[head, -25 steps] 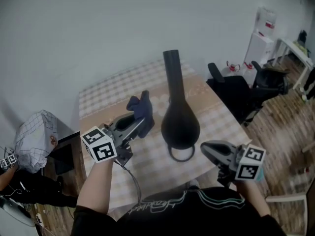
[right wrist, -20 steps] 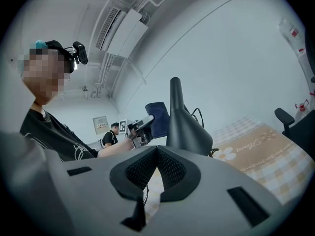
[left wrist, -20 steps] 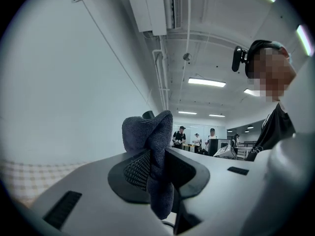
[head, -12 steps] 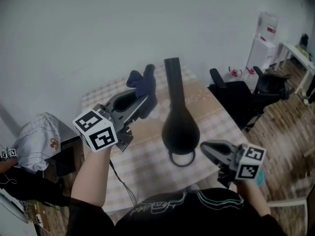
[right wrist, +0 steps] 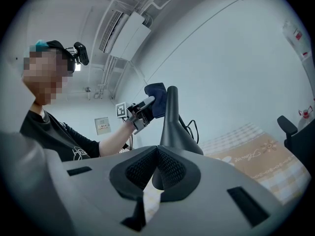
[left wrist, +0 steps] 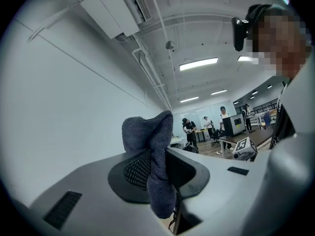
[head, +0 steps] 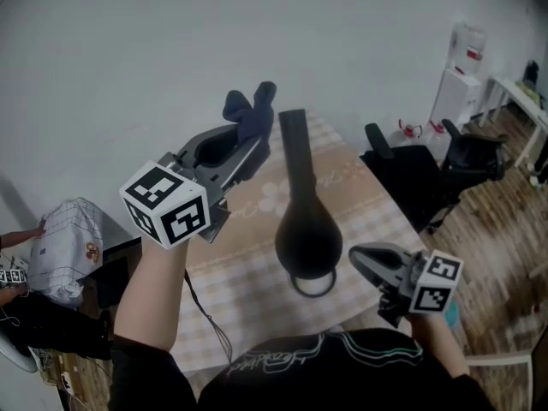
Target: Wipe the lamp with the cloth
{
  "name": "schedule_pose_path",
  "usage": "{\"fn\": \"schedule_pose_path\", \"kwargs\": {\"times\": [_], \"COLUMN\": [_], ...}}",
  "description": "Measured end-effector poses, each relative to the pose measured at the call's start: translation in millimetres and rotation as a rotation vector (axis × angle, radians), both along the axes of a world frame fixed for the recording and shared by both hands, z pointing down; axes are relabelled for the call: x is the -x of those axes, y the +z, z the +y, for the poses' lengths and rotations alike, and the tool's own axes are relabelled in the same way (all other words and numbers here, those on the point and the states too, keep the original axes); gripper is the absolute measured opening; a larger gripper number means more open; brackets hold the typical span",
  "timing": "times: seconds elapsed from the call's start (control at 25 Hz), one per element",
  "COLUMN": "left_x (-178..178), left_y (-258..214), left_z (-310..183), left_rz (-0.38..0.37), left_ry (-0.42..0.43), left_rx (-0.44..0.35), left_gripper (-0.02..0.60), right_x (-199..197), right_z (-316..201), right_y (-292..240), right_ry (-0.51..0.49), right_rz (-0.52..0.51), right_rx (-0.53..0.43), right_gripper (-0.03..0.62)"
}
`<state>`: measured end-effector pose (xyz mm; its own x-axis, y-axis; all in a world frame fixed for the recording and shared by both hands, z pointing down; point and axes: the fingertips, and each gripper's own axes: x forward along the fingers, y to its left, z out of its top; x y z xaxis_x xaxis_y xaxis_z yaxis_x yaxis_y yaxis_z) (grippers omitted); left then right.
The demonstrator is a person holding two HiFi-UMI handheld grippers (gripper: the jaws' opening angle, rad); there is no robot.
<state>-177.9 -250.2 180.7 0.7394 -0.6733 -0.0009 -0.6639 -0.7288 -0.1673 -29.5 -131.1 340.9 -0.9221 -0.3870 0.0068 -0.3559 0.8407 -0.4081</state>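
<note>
While the left gripper [head: 254,139] clamps the blue cloth [head: 248,110], with the black lamp [head: 306,217] neck just to its right, the right gripper [head: 358,259] hovers closed and empty by the base. Wiping seems about to start: the cloth must press onto the neck.

- what is the room like?
- a big pale wall [head: 128,50] is at the back. the floor [head: 492,221] is brown wood.
- any furniture?
- a table [head: 368,204] with a checked top, two black chairs [head: 401,165] beside it, and a white water machine [head: 454,80] by the wall. a small white table [head: 514,84] stands far right. long lights [left wrist: 199,64] shine on the ceiling.
</note>
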Motion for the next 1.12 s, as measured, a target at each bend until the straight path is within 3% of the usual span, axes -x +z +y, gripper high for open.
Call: {"fn": "schedule_pose_path", "kwargs": {"times": [0.36,1.12], "left_x": [-24.7,-52.3], "left_y": [-8.3,21.0], "left_z": [-18.3,-3.4], "left_rz": [-0.124,-0.279], "left_ry": [-0.008,0.074], "left_rx": [-0.022,0.003], "left_gripper": [0.072,0.072], "right_x": [-7.4,-1.7], "right_z": [-15.1,-2.8], "right_y": [-4.5,9.2], "right_ry": [-0.006,0.017], "right_rz": [-0.005,-0.014], "right_rx": [0.002,0.031], "right_gripper": [0.011,0.011]}}
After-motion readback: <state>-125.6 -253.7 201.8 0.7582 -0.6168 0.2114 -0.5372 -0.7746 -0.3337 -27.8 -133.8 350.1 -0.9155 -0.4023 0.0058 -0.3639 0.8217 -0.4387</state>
